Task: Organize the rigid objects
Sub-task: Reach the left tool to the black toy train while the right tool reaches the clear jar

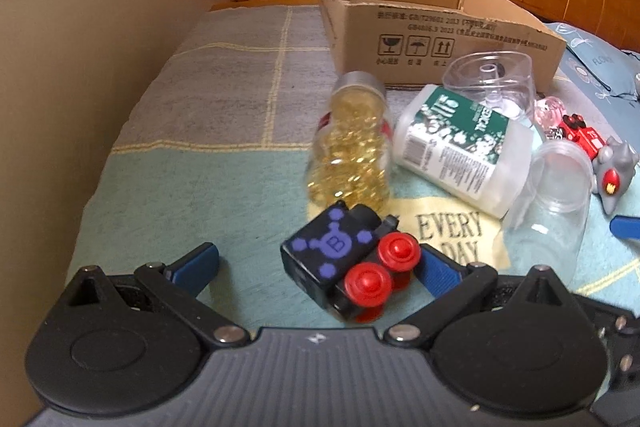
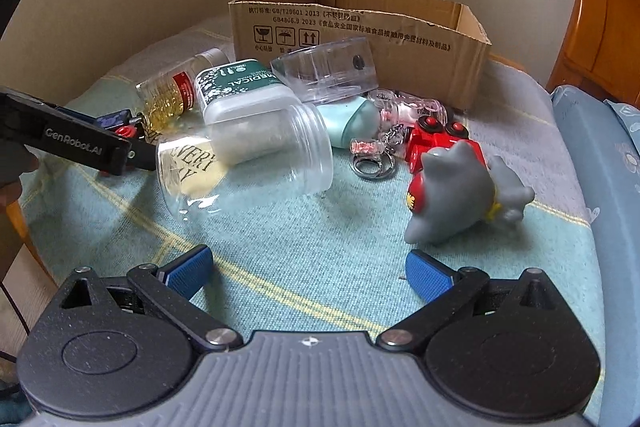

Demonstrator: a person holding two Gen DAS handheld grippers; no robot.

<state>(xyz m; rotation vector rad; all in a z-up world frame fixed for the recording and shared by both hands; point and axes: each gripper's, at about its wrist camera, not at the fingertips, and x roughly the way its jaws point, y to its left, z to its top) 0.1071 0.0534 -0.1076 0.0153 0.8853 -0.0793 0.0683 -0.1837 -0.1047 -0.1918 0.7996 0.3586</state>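
The cardboard box (image 1: 436,39) stands open at upper centre. Low in frame, the left gripper (image 1: 318,267) spreads wide around a black toy train (image 1: 340,259). The right gripper (image 2: 306,273), also wide, hovers over bare blanket beside the grey shark toy (image 2: 460,187).

One cardboard box (image 2: 360,27), two toy cars (image 1: 348,259) (image 2: 436,139), one shark toy (image 2: 460,195).

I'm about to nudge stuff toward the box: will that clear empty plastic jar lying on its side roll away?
Probably. The clear jar lies on its round side, so a push may roll it. It looks empty, likely light. The woven blanket may slow it.
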